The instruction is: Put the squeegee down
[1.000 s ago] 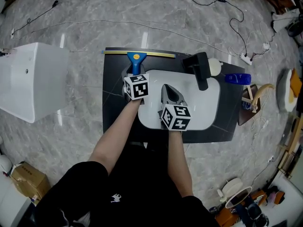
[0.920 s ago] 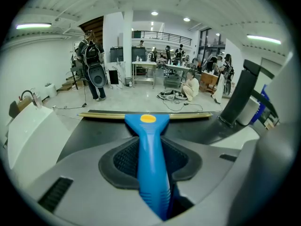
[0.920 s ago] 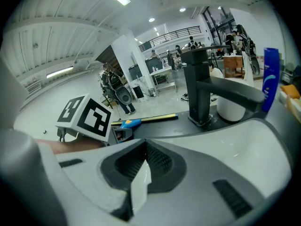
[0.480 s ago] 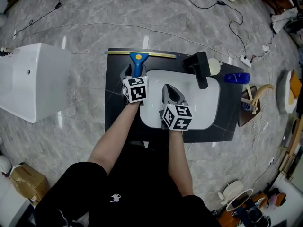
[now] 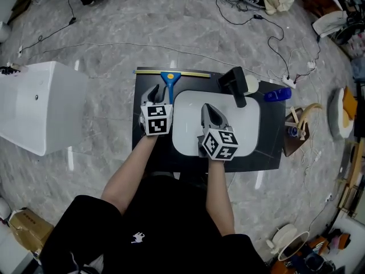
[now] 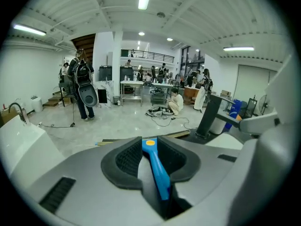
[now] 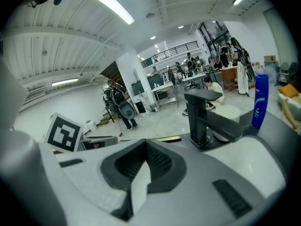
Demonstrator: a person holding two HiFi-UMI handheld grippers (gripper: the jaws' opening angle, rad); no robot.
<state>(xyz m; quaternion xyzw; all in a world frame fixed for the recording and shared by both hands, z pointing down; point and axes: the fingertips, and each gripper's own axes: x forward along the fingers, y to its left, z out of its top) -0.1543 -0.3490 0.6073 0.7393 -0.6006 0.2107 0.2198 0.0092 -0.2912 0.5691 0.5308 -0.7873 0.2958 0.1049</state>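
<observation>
Squeegee (image 5: 169,79) noted: a blue plastic handle carrying a small yellow disc near its head, joined to a long, thin, yellowish blade bar. It lies flat on the black rectangular bench (image 5: 268,147), at the far edge, left of centre.

Blade bar is laid along that far edge, its long axis running left to right in the head view. Handle is set at right angles to the bar and points back toward the person, ending just beside the far left corner of the white rounded basin (image 5: 242,131).

Left gripper (image 5: 154,93) is held above the bench, just left of the handle and nearer the person. Its jaws are closing. In the left gripper view the blue handle is seen through the gap between them, but the pads are not pressed on it.

Right gripper (image 5: 212,112) is held over the basin, jaws drawn together at the tips, with only a thin sliver of white basin showing behind them and nothing caught.

A black angular faucet (image 5: 235,84) is noted at the basin's far side, well apart from the squeegee.
</observation>
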